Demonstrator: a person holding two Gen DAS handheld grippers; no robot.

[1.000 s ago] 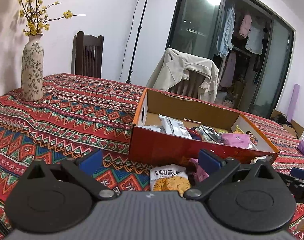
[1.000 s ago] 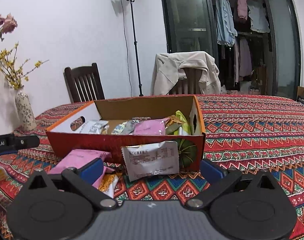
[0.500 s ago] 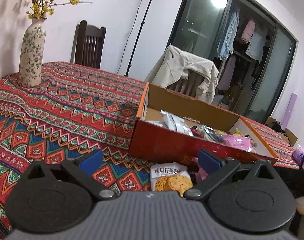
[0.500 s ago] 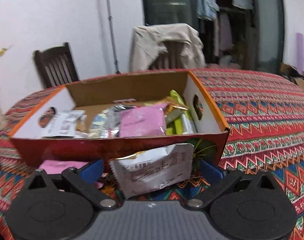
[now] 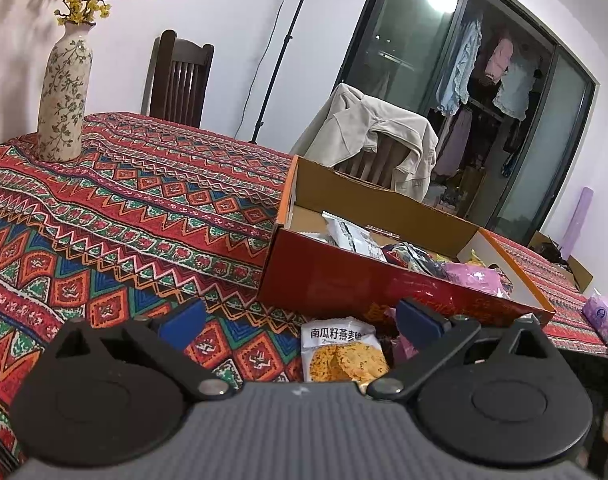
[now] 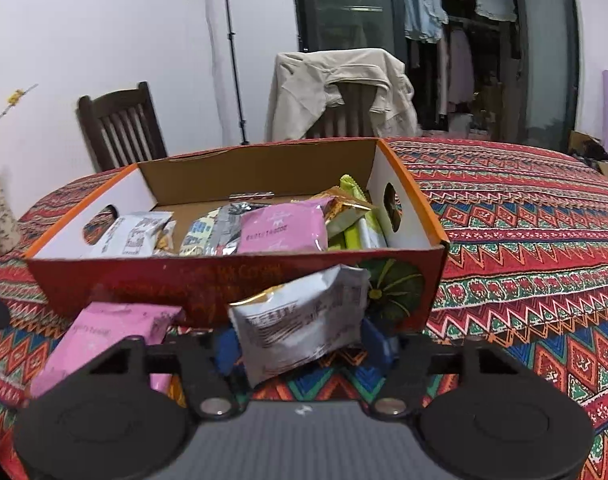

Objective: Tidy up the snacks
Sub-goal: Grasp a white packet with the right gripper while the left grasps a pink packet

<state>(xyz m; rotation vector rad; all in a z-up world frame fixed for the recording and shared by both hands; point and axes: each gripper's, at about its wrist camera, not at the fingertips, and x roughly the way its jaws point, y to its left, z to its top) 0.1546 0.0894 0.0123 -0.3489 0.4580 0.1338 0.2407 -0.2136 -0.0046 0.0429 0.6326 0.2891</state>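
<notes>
1. Patterned red cloth (image 6: 523, 240) covers the table, with a vase of yellow flowers (image 5: 64, 96) at one end and chairs and a glass door behind.
2. An open cardboard box (image 6: 232, 280) sits on the cloth, already holding a good many snack packets, among them a pink one (image 6: 284, 232).
3. At least three packets lie outside it, just in front of its near wall: a white packet (image 6: 304, 328), a pink packet (image 6: 104, 340) and a pumpkin-seed biscuit packet (image 5: 343, 352).
4. The right gripper (image 6: 304, 348) is closing on the white packet, its blue pads pressing both sides so the packet bulges.
5. The left gripper (image 5: 300, 320) has its fingers wide apart and empty, with the biscuit packet below them.
6. My judgement: well underway, and these loose packets still need boxing.
</notes>
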